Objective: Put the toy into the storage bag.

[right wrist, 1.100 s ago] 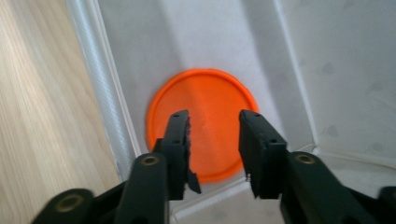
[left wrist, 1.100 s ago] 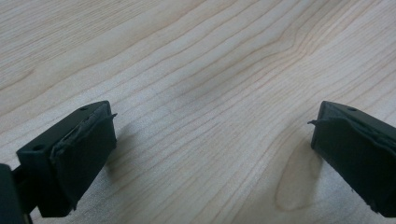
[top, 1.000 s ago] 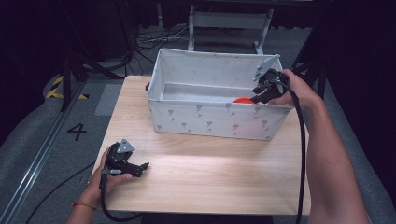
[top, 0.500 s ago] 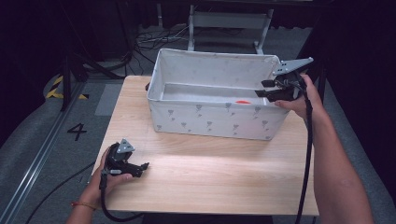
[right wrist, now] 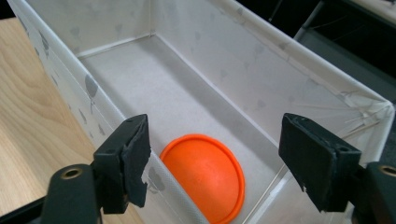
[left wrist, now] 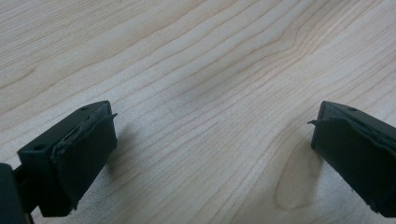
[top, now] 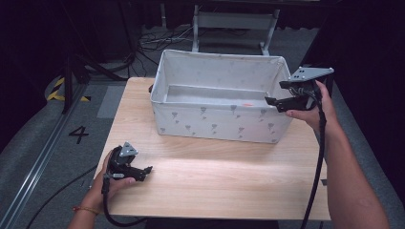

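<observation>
Orange disc first: in the right gripper view it lies flat on the floor of the white fabric bin, tucked into the near corner around 6 o'clock in the frame, up against the bin's near wall. The right gripper hangs above it with its jaws spread wide; they have just been opening, and nothing sits between the pads (the disc is well below them, not pinched).

High view: the fabric bin stands on the far half of the wooden table, roughly 12 o'clock from the table's middle. A thin sliver of the orange disc peeks over the near wall at the bin's right end. The right gripper is at the bin's right rim, about 3 o'clock, held level with the jaws pointing left over the edge. The left gripper is down at 8 o'clock, resting on the table in the person's hand, well apart from the bin.

Left gripper view: just bare wood grain of the table under the left gripper, jaws released and wide, holding nothing.
</observation>
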Demonstrator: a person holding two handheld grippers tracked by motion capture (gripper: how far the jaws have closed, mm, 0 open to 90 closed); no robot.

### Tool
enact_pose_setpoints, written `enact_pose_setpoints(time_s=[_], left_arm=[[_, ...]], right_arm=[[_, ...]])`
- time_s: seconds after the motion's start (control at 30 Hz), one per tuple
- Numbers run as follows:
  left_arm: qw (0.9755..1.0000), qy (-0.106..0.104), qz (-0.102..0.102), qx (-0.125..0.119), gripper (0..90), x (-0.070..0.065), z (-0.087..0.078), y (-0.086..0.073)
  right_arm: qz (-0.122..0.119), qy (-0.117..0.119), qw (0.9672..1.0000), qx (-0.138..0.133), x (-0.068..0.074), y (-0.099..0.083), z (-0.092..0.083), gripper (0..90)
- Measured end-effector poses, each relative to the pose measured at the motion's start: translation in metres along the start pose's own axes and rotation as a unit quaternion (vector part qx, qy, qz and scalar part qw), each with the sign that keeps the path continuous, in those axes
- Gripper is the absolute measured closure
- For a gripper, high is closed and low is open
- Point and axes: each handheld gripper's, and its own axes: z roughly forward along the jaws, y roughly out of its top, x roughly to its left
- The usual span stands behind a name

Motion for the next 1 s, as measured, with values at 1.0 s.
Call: enact_pose_setpoints(time_s=[1.0], left_arm=[[1.0000,0.003,0.003,-0.002,0.5,0.000,0.000,0.000]], right_arm=[[-0.014,-0.074,0.9969,-0.021,0.050,-0.065,-0.045,18.7]])
